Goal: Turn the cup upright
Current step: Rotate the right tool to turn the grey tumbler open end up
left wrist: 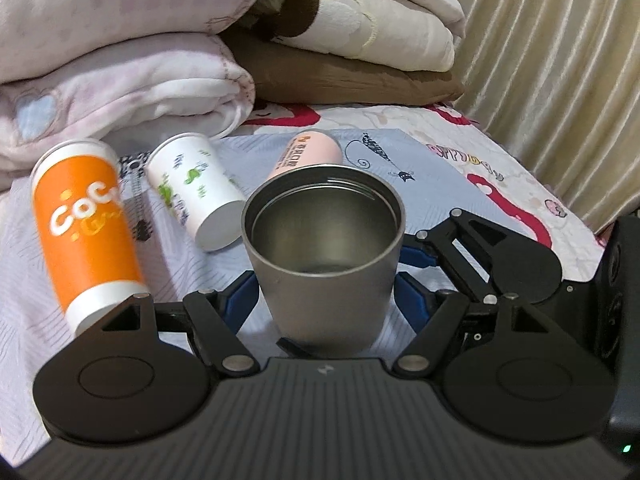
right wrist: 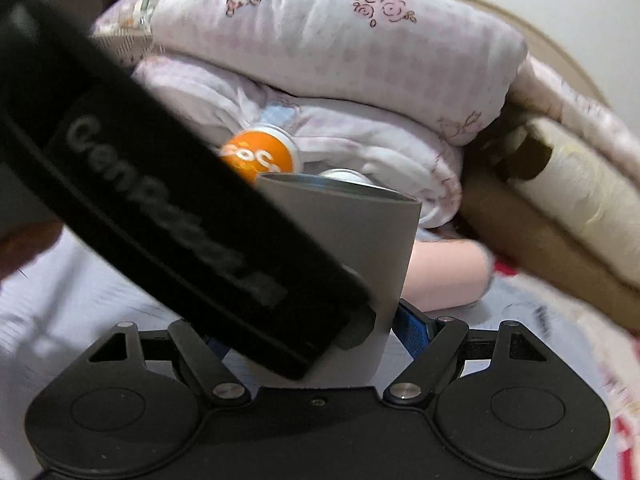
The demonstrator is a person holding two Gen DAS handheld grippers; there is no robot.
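A grey metal cup (left wrist: 324, 248) stands upright, mouth up, on the bed sheet. My left gripper (left wrist: 326, 292) has its blue fingers (left wrist: 240, 296) on both sides of the cup's lower wall. The right gripper (left wrist: 420, 256) shows at the cup's right side, its blue finger against the wall. In the right wrist view the grey cup (right wrist: 360, 248) sits between my right gripper's (right wrist: 316, 332) fingers, one blue finger (right wrist: 412, 328) visible at its right. The left gripper's black body (right wrist: 180, 216) crosses in front and hides the left finger.
An orange can (left wrist: 86, 228), a white can with green print (left wrist: 196, 192) and a pink cup (left wrist: 308, 154) lie on the sheet (left wrist: 400, 148) behind. Folded blankets (left wrist: 120, 80) and a brown pillow (left wrist: 340, 76) are stacked at the back. A curtain (left wrist: 560, 60) hangs on the right.
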